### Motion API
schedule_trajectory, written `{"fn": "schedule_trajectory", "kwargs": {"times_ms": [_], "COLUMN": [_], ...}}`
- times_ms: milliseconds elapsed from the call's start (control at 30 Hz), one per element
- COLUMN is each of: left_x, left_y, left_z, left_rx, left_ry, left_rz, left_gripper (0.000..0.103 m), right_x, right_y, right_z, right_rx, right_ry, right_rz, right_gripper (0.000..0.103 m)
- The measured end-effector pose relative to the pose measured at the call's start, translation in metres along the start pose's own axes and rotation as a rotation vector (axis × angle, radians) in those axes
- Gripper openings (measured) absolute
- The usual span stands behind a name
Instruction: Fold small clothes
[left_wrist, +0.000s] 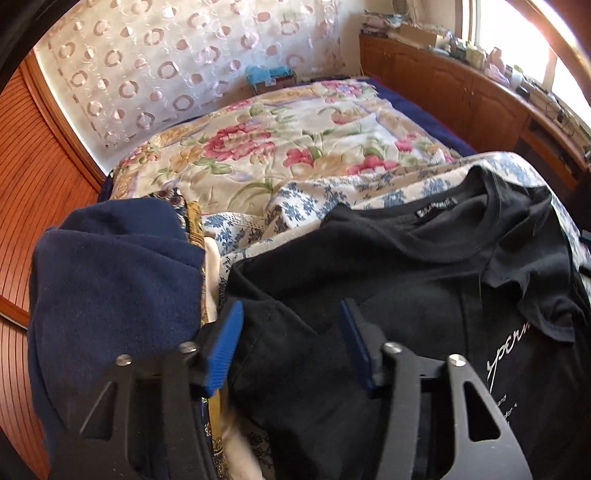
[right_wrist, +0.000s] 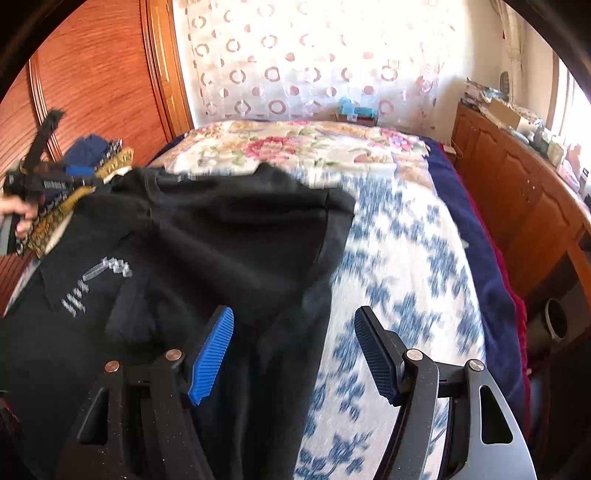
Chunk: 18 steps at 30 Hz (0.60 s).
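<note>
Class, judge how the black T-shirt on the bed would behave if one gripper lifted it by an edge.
The black T-shirt lies creased with a folded sleeve, so it probably droops limply. Thin fabric suggests it is light. It may drag across the blue-flowered cover.

Open floral quilt is left free at twelve o'clock; passage at nine is blocked by navy clothes (piled).

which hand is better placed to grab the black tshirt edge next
Left, probably. The left tool sits open directly over the black T-shirt, while the right tool straddles its edge, half over the blue-flowered cloth.
</note>
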<state>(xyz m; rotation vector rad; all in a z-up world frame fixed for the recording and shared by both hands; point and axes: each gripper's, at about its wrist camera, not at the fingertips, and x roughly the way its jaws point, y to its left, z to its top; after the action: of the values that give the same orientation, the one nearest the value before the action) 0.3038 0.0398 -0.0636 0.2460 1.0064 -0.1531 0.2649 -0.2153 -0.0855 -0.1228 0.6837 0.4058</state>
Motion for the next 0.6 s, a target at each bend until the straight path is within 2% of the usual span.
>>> {"fn": "schedule_trajectory", "kwargs": {"times_ms": [233,400,467,567,600], "left_x": [0.027,0.043,0.044,0.046,0.046], "left_y": [0.001,-0.005,-0.003,0.003,0.005], "left_z": [0.010,0.010,0.012,0.012,0.012], "left_rx": [0.031,0.063,0.053,0.037,0.034], "left_ry": [0.111,0.160,0.161,0.164,0.167], "left_rz": [0.077,0.108,0.095,0.089,0.086], "left_gripper": [0.049,0.049,0.047,0.031,0.018], "right_x": [0.000,0.012,0.021,0.033,0.037], "right_y": [-0.003,0.003,0.002,-0.003,-0.005], "right_z": [0.034,0.043,0.047,0.048,0.049], "right_rx": [-0.045,-0.074,-0.081,-0.082,-0.082], "right_ry": [-0.062,-0.070,-0.060,-0.044,-0.043], "right_rz": [-0.010,-0.009,0.000,-0.002,-0.006], "right_gripper": [0.070,0.070,0.070,0.070,0.070]}}
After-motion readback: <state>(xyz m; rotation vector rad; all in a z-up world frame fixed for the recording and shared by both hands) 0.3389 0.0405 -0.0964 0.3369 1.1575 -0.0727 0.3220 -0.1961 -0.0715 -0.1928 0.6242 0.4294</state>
